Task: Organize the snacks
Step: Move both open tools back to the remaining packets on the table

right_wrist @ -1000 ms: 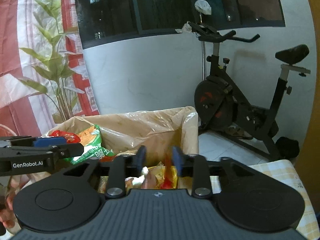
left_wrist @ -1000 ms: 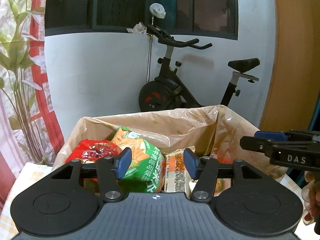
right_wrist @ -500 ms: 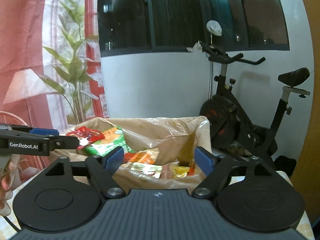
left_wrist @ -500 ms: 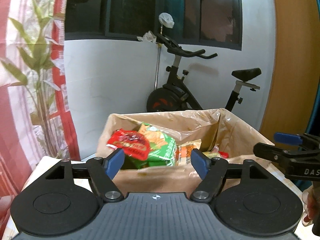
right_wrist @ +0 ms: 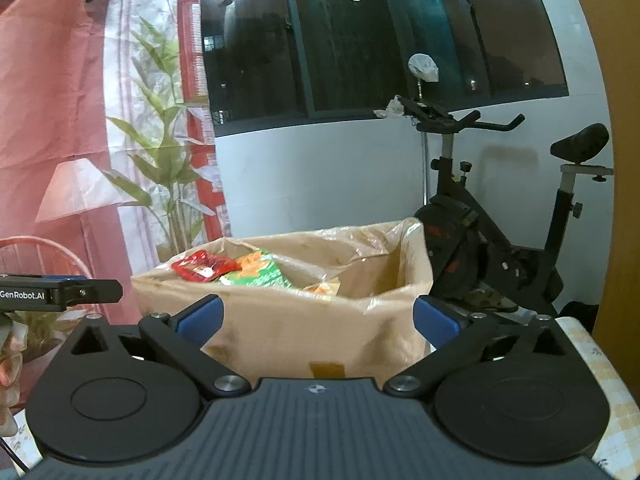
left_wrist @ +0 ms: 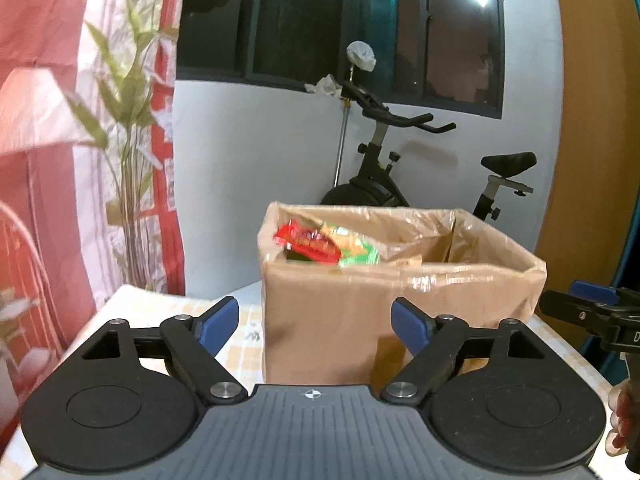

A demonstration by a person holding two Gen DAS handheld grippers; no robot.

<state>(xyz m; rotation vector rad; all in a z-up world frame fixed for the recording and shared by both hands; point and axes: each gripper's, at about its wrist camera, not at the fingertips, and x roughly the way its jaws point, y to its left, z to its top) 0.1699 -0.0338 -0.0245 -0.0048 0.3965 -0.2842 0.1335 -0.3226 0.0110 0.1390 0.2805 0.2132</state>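
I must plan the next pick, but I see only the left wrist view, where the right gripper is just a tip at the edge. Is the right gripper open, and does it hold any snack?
Observer: In the right wrist view the right gripper has its jaws wide apart, with nothing between them.
Operator: Thank you. Is there more in the cardboard box than I can see?
Observer: Yes, an orange packet lies low inside, to the right of the green packet.
Operator: Is the front wall of the box plain?
Observer: No, a small brown tape patch sits low on it.
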